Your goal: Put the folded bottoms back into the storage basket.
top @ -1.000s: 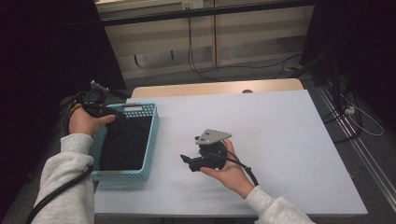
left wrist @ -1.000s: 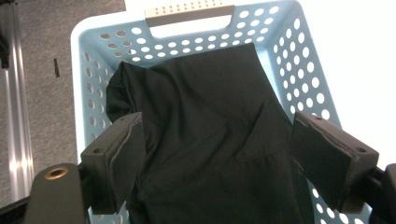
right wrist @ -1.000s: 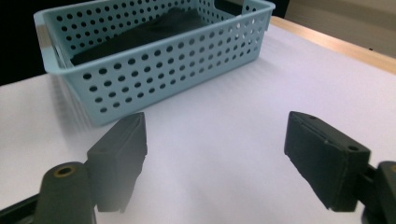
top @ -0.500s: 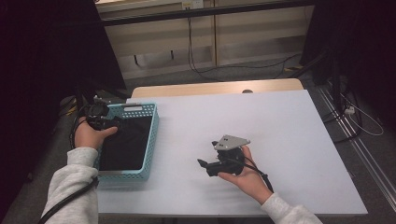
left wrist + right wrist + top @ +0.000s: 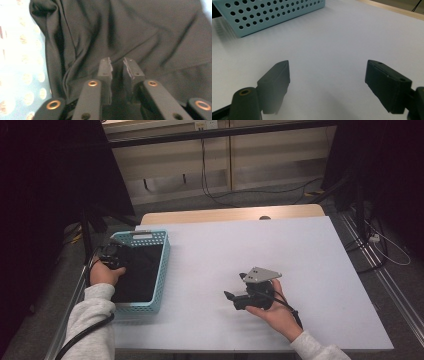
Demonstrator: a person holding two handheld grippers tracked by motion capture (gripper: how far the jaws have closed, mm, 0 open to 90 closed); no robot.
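Reaching into the blue basket (image 5: 161,270), my left gripper (image 5: 117,67) has just been closing on the black cloth (image 5: 140,35), while my right gripper (image 5: 327,82) hangs wide open over the white table (image 5: 342,40).

Looking along your right gripper (image 5: 327,85), you see its two black jaws standing wide apart with nothing between them, just bare white table (image 5: 342,45) below. The left jaw looks blurred and close to the lens; the right one is sharper, with small screws on its face. At the upper left sits the light blue basket (image 5: 269,11), its perforated wall resting on the table, well apart from your jaws.
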